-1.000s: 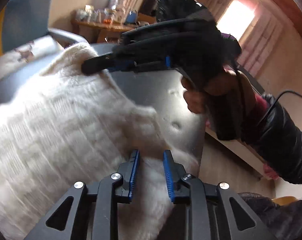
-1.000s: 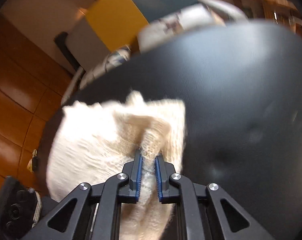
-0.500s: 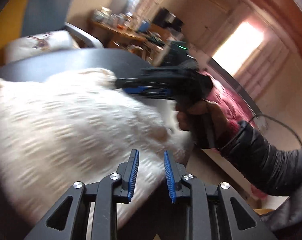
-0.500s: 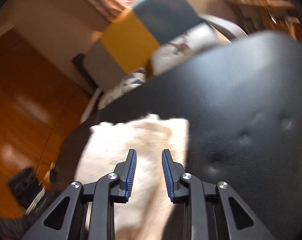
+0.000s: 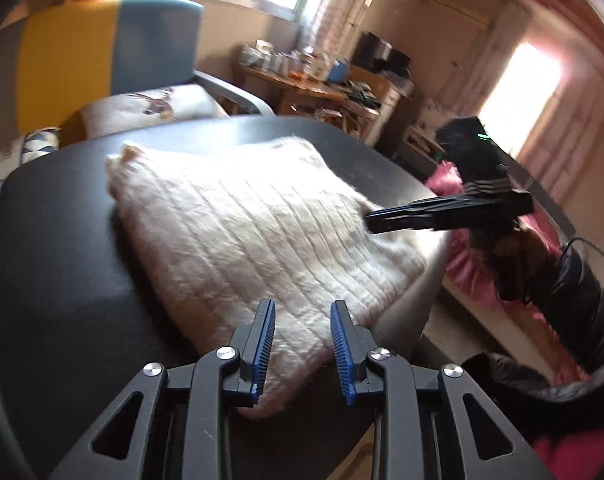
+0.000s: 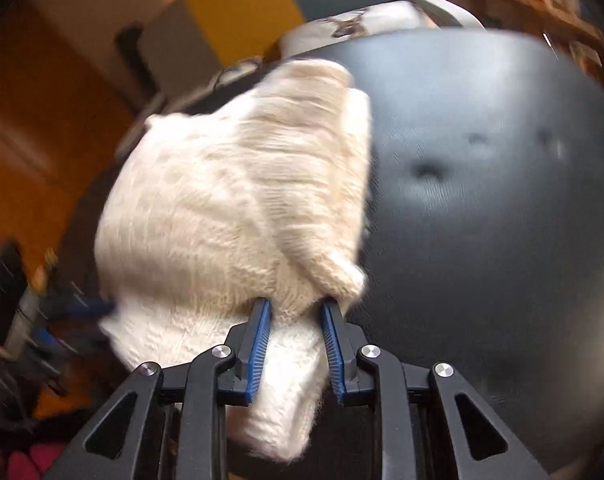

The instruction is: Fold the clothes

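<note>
The black padded counter (image 5: 53, 240) carries the white knit sweater (image 5: 261, 232), which lies on it as a thick, roughly rectangular bundle with more than 1 layer showing in the right wrist view. Its long axis runs from the corner nearest me diagonally away toward the far left, where a small lump of knit sticks up. On my right the bundle reaches the counter's edge, and beyond that edge the floor drops away toward something pink (image 5: 462, 264). On my left and on the far side there is plenty of bare black surface, so any shove or turn has room that way and none to the right.

My left tongs (image 5: 302, 340) are spread, hovering over the near corner of the sweater with knit showing between the blue pads but nothing pinched. My right tongs (image 6: 295, 340) come in from the right-hand edge; they also stand apart, and a fold of the sweater (image 6: 237, 208) sits between the pads. I judge it straddled rather than clamped, though blur makes that hard to swear to.

The right tongs are the nearer of the 2 to cloth. The bundle would fit either a finished fold being let go or a half-fold awaiting 1 more turn; I cannot tell which.
</note>
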Tool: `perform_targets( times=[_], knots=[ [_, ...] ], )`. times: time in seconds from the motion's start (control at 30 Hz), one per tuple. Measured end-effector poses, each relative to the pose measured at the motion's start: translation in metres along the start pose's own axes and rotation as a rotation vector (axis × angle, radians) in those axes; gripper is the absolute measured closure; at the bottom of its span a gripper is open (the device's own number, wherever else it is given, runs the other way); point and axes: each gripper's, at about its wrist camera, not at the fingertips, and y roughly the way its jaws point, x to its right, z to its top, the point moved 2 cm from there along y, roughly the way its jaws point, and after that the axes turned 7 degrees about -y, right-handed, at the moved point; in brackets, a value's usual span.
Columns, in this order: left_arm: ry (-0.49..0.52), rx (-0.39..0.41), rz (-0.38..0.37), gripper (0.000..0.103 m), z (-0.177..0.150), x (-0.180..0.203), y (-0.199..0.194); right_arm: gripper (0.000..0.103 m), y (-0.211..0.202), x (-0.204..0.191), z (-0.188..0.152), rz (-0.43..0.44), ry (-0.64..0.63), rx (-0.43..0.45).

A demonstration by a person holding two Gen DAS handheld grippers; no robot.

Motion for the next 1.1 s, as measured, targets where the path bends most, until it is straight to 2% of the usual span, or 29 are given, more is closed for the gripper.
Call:
perform_targets(
  times=[0.07,0.1,0.17,0.3,0.5,0.6,0.73,0.8,0.87,0.9,0.97,1.03,1.1],
  knots=[
    [0.042,-0.074,0.046,0.072,-0.014,0.002,0.025,0.067,0.002,0.009,-0.007,0.028,0.057,0.02],
    [0.069,-0.066,0.061,0.072,-0.022,0.002,0.028,0.067,0.003,0.011,-0.009,0.038,0.074,0.026],
    [0.063,-0.03,0.048,0.072,-0.027,0.0,0.023,0.066,0.003,0.012,-0.008,0.057,0.098,0.032],
    [-0.104,-0.019,-0.036,0.072,-0.012,-0.018,0.009,0.066,-0.011,-0.003,0.005,0.02,0.027,0.064],
    [-0.12,0.108,-0.044,0.069,0.02,-0.026,-0.027,0.066,-0.013,-0.032,0.055,-0.006,-0.082,0.109],
    [-0.118,0.156,0.01,0.067,0.041,-0.032,-0.033,0.066,-0.011,-0.045,0.081,-0.018,-0.131,0.128],
    [-0.143,0.172,0.066,0.067,0.068,-0.044,-0.021,0.066,-0.009,-0.064,0.116,-0.033,-0.197,0.153],
    [-0.15,0.167,0.076,0.066,0.079,-0.049,-0.014,0.066,0.007,-0.056,0.128,-0.057,-0.164,0.119],
    [-0.152,0.158,0.097,0.063,0.089,-0.054,-0.004,0.066,0.039,-0.032,0.125,-0.093,-0.072,0.019],
    [-0.151,0.145,0.103,0.059,0.093,-0.056,0.003,0.066,0.051,-0.021,0.121,-0.088,-0.035,0.004],
    [-0.158,0.08,0.173,0.054,0.093,-0.063,0.024,0.068,0.057,-0.008,0.113,-0.034,-0.005,0.077],
    [-0.158,0.014,0.214,0.054,0.085,-0.068,0.045,0.068,0.055,-0.003,0.109,-0.007,0.016,0.11],
    [-0.164,0.046,0.207,0.053,0.079,-0.069,0.046,0.068,0.055,-0.003,0.108,-0.006,0.012,0.119]
  ],
)
